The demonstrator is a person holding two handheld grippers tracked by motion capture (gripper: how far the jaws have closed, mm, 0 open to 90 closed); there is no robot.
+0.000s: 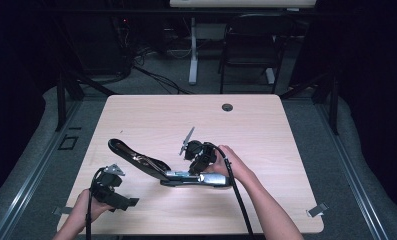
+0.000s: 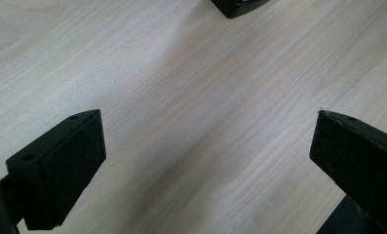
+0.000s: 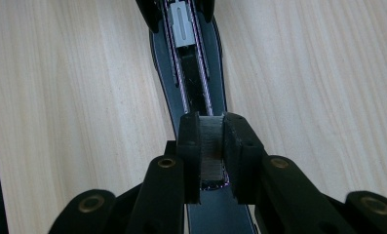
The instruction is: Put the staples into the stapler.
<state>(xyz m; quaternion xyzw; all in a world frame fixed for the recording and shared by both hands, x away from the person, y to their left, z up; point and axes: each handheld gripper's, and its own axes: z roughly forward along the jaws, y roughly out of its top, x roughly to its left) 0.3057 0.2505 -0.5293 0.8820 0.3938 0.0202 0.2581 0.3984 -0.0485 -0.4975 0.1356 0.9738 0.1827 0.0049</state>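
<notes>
Now the right tongs [image 3: 212,161] pinched the open stapler [image 1: 156,167] (left tongs [image 2: 201,161] wide, empty); next, push it closed

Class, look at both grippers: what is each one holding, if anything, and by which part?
The right gripper is shut on the black stapler, gripping a part inside its opened body, near the base end. The left gripper holds nothing; its jaws stand wide open over the table.

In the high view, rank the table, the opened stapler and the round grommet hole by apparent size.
1. table
2. stapler, swung open
3. grommet hole

The gaps in size are plain, so nearness to the camera does not put the ranking in doubt.
</notes>
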